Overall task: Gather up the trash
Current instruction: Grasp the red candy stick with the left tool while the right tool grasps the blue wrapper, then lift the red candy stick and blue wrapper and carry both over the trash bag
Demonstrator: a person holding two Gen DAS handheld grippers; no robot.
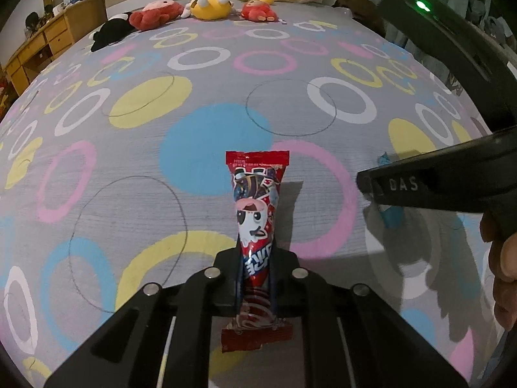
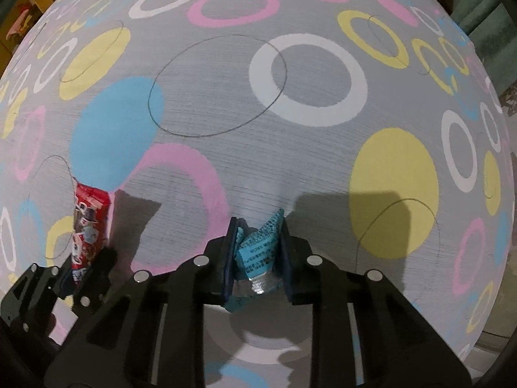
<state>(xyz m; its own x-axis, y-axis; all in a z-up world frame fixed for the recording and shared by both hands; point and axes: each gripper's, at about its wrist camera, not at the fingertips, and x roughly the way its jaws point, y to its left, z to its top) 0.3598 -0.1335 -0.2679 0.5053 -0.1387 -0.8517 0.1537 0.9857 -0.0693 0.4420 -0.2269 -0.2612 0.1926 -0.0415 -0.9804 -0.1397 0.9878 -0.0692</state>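
Red snack wrapper (image 1: 255,226) pinched in left hand-held gripper (image 1: 255,258), above the bed (image 1: 210,74). Crumpled blue wrapper (image 2: 260,245) clamped in right hand-held gripper (image 2: 257,252), just beside. Plush toys (image 1: 210,5) at far edge.

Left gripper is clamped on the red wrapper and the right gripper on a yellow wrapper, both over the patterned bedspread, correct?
Not quite. The right gripper holds a blue wrapper, not a yellow one, as the right wrist view shows. The left gripper is indeed clamped on the red wrapper over the patterned bedspread.
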